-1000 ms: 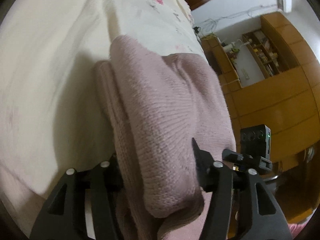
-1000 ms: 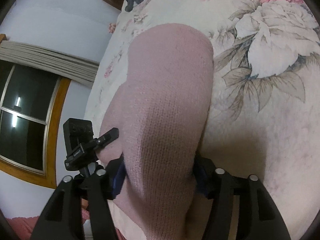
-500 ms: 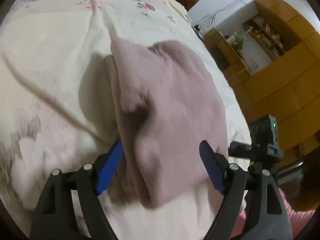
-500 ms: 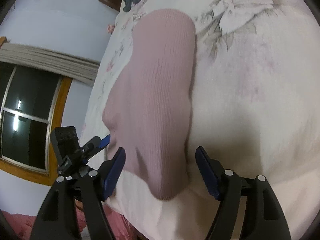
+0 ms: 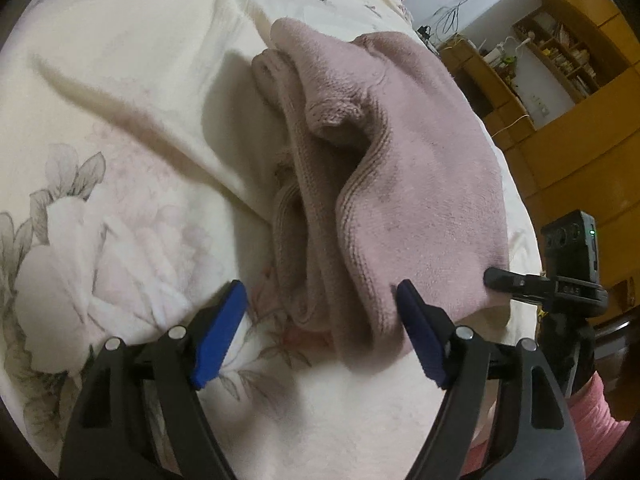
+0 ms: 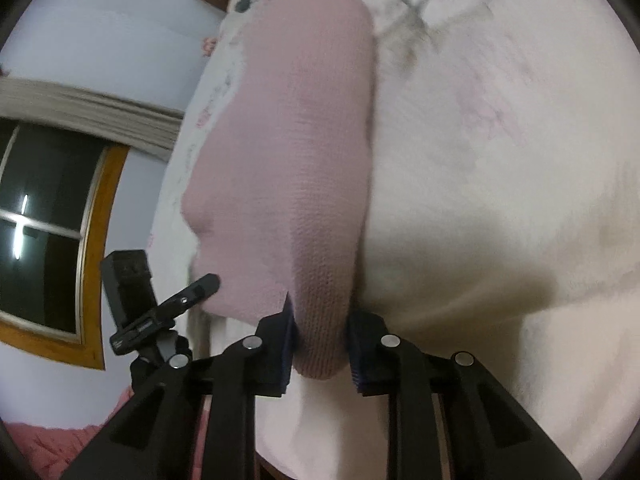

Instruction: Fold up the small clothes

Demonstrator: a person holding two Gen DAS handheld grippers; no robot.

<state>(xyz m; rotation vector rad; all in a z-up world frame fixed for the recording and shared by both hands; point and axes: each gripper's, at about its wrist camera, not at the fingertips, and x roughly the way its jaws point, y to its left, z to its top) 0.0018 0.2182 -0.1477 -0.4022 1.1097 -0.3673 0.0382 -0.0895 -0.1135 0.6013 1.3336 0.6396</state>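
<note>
Sweater long axis straight ahead on bed — right gripper clamps near end, left gripper gapes empty.

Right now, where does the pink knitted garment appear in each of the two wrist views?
Left wrist view: the pink garment fills the centre and right, folded in layers on the flowered bedspread.
Right wrist view: it runs from top centre down between the claw's fingers.
Shared landmark: the flowered bedspread under it.
</note>
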